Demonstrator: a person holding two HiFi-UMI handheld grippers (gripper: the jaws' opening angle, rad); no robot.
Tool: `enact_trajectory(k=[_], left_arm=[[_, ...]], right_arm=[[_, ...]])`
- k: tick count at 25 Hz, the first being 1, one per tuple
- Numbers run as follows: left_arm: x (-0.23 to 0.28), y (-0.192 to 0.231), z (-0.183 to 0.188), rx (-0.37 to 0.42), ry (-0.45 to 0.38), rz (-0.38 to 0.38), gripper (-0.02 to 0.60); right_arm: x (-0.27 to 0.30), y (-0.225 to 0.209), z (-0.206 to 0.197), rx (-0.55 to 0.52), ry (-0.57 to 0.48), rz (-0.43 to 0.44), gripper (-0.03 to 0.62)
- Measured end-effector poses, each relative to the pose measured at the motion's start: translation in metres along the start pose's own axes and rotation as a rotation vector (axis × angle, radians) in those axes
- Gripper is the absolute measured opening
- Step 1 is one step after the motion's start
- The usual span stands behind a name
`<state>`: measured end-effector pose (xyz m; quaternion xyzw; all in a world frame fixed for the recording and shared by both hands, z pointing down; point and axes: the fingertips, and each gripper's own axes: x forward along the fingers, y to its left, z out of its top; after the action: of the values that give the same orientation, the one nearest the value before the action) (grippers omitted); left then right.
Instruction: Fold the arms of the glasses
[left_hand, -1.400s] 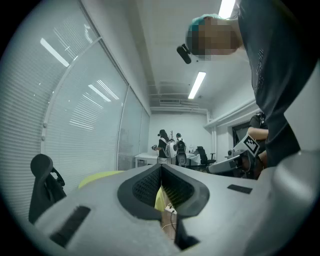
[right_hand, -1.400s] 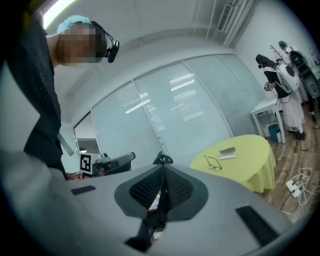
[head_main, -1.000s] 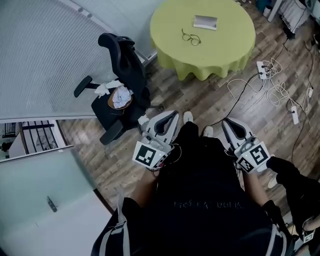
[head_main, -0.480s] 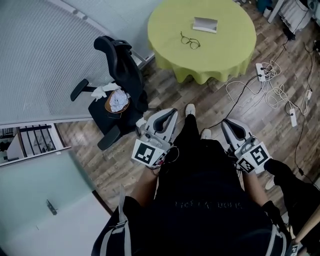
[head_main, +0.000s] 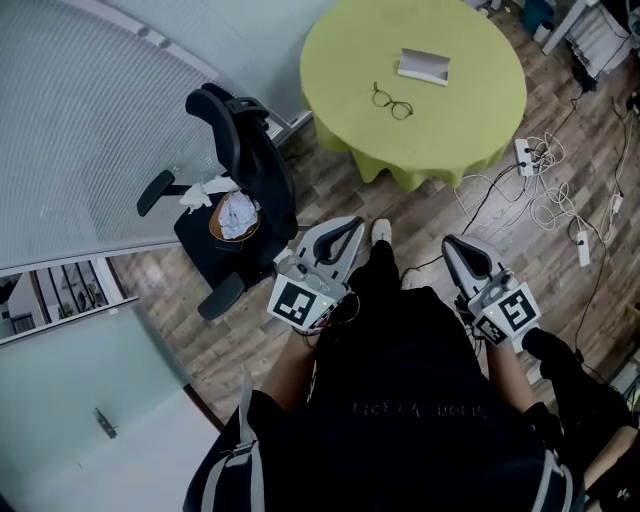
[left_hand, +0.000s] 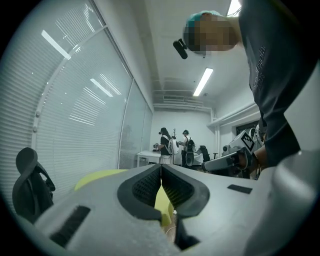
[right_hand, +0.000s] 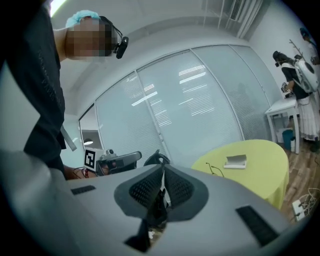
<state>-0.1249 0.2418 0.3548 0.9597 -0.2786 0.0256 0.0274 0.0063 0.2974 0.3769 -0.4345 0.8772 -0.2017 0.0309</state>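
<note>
A pair of thin dark-rimmed glasses (head_main: 391, 102) lies with its arms spread on the round yellow-green table (head_main: 470, 120), far ahead of me; the right gripper view shows the glasses (right_hand: 216, 170) too. My left gripper (head_main: 354, 224) and right gripper (head_main: 447, 243) are held close to my body at waist height, pointing toward the table, well short of it. Both have their jaws together with nothing between them, the left gripper (left_hand: 161, 171) in its own view and the right gripper (right_hand: 163, 171) in its own.
A white open case (head_main: 424, 66) lies on the table beyond the glasses. A black office chair (head_main: 235, 190) with cloths on its seat stands left of my path. Cables and power strips (head_main: 540, 190) trail over the wood floor on the right. A glass wall runs along the left.
I have walked forward: the table, chair and glasses have slid down the head view toward me. Both grippers kept their shut pose in front of my body.
</note>
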Motion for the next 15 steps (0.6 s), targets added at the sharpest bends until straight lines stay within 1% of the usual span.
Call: enact_trajectory(k=[2,5,7,9,11,14,15], left_arm=[[0.01,0.014,0.004,-0.024,0.006,-0.008,0.02],[0.022,0.04,0.004,-0.024,0.007,-0.018,0.018],[0.03,0.055,0.004,-0.056,0.014,-0.02,0.019],[0.037,0.07,0.005,-0.068,0.02,-0.03,0.019],[0.046,0.085,0.008,-0.058,0.021,-0.049,0.02],[0.054,0.106,0.008,-0.014,0.014,-0.08,0.02],[0.057,0.111,0.007,-0.012,0.007,-0.089,0.018]], right_arm=[[0.016,-0.008,0.007,0.003,-0.002,-0.004,0.032],[0.038,-0.02,0.015,0.005,0.001,-0.019,0.032],[0.049,-0.027,0.016,0.026,0.01,-0.038,0.032],[0.06,-0.033,0.02,0.05,0.01,-0.054,0.032],[0.071,-0.039,0.026,0.049,0.005,-0.068,0.032],[0.083,-0.049,0.036,0.002,-0.002,-0.105,0.032],[0.085,-0.054,0.039,-0.007,-0.01,-0.121,0.033]])
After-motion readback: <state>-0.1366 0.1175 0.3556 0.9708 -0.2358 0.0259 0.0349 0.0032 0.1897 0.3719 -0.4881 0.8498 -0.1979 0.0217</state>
